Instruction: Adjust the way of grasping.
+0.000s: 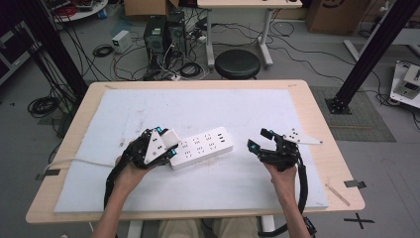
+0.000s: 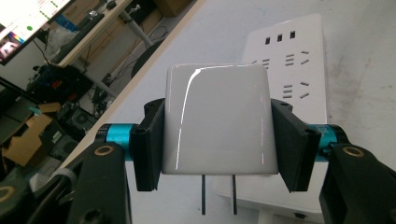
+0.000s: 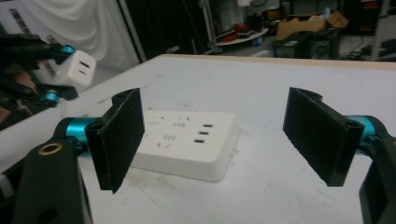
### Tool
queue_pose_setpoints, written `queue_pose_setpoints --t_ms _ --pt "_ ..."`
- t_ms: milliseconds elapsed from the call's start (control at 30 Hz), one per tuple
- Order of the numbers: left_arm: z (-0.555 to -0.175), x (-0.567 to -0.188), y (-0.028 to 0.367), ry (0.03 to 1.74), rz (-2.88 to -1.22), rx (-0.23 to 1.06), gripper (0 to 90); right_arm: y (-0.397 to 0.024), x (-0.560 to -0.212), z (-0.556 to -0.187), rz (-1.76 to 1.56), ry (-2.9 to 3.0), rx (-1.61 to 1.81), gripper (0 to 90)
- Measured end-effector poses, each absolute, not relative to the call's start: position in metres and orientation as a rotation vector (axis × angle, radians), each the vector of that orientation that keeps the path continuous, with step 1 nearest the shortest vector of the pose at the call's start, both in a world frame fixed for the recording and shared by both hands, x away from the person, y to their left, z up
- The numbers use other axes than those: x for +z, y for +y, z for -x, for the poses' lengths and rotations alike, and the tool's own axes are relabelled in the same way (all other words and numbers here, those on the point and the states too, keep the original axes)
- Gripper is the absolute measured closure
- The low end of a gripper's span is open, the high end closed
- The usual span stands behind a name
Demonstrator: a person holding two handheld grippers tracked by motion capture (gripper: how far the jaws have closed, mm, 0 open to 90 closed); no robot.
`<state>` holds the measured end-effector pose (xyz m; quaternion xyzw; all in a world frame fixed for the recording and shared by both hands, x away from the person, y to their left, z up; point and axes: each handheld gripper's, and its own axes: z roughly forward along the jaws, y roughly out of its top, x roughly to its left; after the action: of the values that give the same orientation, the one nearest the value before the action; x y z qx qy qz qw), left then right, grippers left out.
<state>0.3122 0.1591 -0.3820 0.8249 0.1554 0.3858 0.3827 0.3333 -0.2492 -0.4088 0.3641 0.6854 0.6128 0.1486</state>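
Charger, a glossy white square plastic plug adapter [image 2: 217, 119], sat pinched by its flat sides in the left tool [image 2: 217, 135], prongs down over the white plastic power strip [image 1: 202, 147] on the tabletop [image 1: 317, 163]. Probably light, rigid, slippery. Right tool [image 3: 224, 140] was spread, empty.

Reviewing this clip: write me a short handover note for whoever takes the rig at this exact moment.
Left gripper: shut on the white charger, one pad on each side, two prongs sticking out below, clear of the sockets.
Right gripper: open, empty, to the right of the power strip.
Power strip: lies flat on the white mat, sockets up, nothing plugged in that I can see.
Done: charger picked up and brought to the strip's left end.
Left: probably line the prongs up with a two-slot socket and push in; the right gripper could steady the strip.
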Motion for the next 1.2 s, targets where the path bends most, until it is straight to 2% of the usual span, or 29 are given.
queue_pose_setpoints --t_ms 300,633,767,1033,1100,1200 --pt "-0.301 -0.389 0.146 0.286 -2.081 1.094 42.5 -0.236 -0.390 -0.337 -0.972 2.054 1.818 21.1" --pt "-0.274 -0.403 0.113 0.059 -1.995 1.367 42.5 -0.214 -0.382 -0.337 -0.796 2.239 1.858 21.5" --pt "-0.267 -0.407 0.102 0.006 -1.946 1.432 42.5 -0.202 -0.378 -0.333 -0.719 2.320 1.848 21.6" --pt "-0.259 -0.411 0.088 0.014 -1.840 1.451 42.5 -0.187 -0.378 -0.332 -0.659 2.383 1.911 21.8" --pt "-0.258 -0.411 0.085 0.012 -1.831 1.448 42.5 -0.183 -0.378 -0.332 -0.648 2.400 1.918 25.1" --pt "-0.257 -0.411 0.079 -0.006 -1.804 1.452 42.5 -0.178 -0.379 -0.332 -0.632 2.415 1.937 25.3"
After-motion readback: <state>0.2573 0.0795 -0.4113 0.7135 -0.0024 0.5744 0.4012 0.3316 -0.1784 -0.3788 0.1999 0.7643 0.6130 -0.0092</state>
